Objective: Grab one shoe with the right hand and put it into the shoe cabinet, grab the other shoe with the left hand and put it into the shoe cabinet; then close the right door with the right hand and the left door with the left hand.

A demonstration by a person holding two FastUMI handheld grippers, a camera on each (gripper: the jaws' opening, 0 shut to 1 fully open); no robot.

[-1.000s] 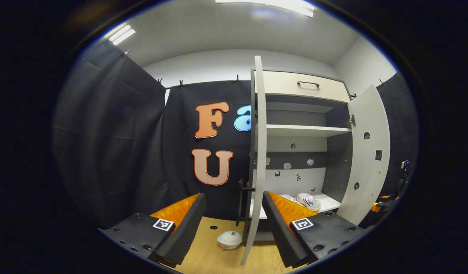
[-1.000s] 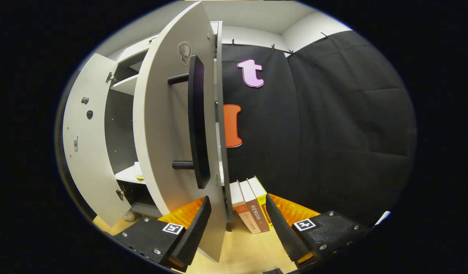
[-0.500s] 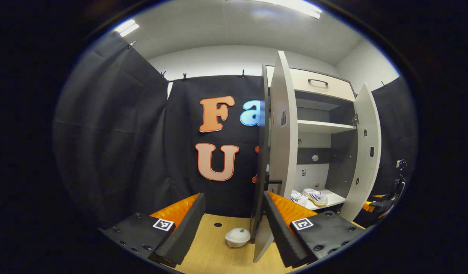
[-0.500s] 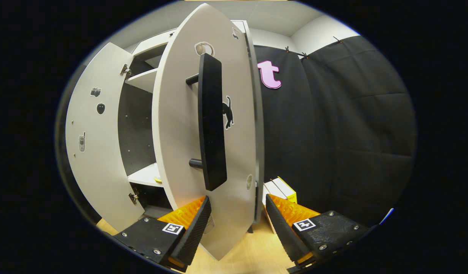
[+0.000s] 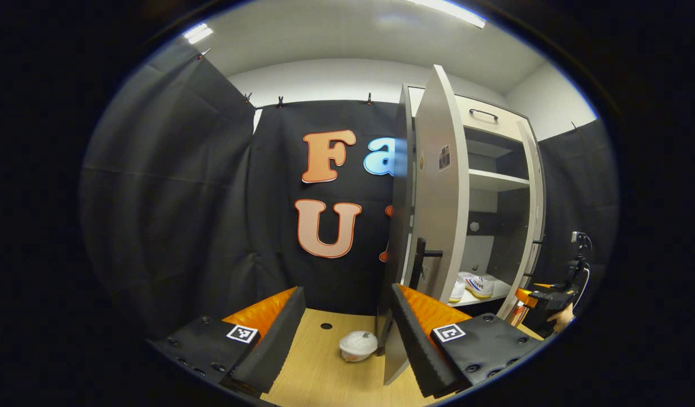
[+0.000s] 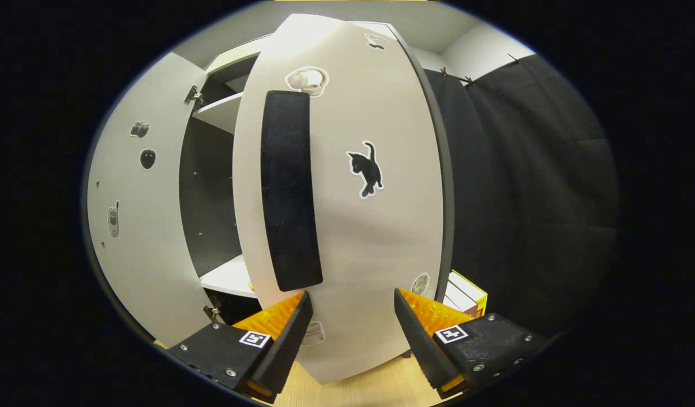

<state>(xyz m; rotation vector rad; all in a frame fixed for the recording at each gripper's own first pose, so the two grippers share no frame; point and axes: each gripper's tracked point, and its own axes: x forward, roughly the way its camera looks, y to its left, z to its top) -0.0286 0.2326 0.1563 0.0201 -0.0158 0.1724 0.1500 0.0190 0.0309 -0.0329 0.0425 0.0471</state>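
Note:
The shoe cabinet (image 5: pixel 494 121) stands right of centre in the left gripper view. Two white shoes (image 5: pixel 475 286) sit side by side on its lower shelf. The left door (image 5: pixel 444 215), with a dark handle (image 5: pixel 422 263), stands partly swung just beyond my open left gripper (image 5: pixel 347 339). The right door (image 5: pixel 535 203) shows as a thin strip. Beside it is the other gripper (image 5: pixel 548 296), held by a hand (image 5: pixel 562 320). In the right gripper view the right door (image 6: pixel 370 243) faces me with its black handle (image 6: pixel 288 192). My open right gripper (image 6: pixel 347 339) straddles its lower part.
A white bowl-shaped object (image 5: pixel 358 345) lies on the wooden floor (image 5: pixel 324 379) by the left door's foot. Books (image 6: pixel 467 294) stand behind the right door against the black cloth wall. The left door's inner face (image 6: pixel 138 226) and a shelf (image 6: pixel 225 278) show at left.
The right door has swung toward shut, turning its front face to the right gripper and hiding most of the books. The left door has also turned inward, narrowing the view of the shoes.

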